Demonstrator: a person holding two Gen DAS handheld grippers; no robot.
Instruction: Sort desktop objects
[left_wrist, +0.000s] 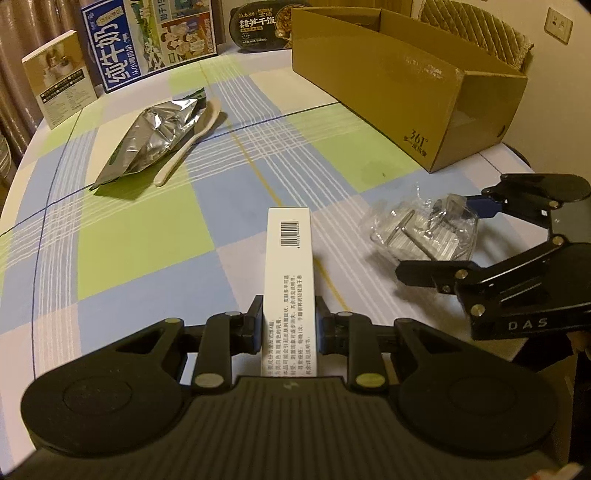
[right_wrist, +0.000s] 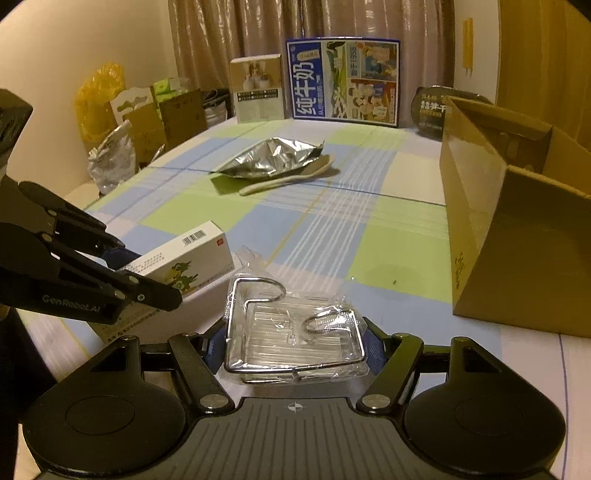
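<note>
The table (left_wrist: 155, 236) is covered by a cloth with blue, green and white checks. At its far right an open cardboard box (left_wrist: 402, 85) is placed; what is inside it cannot be seen. Along the far edge a blue milk carton (left_wrist: 147, 40), a smaller beige box (left_wrist: 61, 79) and a black instant rice bowl (left_wrist: 258, 26) are stood against the curtain. In the middle of the cloth a crumpled silver foil pouch (left_wrist: 155, 144) is laid, with a pale spoon (left_wrist: 190, 142) just beside it, touching its edge. Nothing is found between the grippers and the cardboard box. The left gripper (left_wrist: 290, 325) is pointed downward and is clenched on a long white medicine box (left_wrist: 290, 280), which is held by its narrow sides, the barcode end pointing away. The right gripper (right_wrist: 295, 343) is tilted down near it, and its pads are seen at both sides of a wire rack in clear wrapping (right_wrist: 295, 332); whether the wrapping is really pressed cannot be told.
</note>
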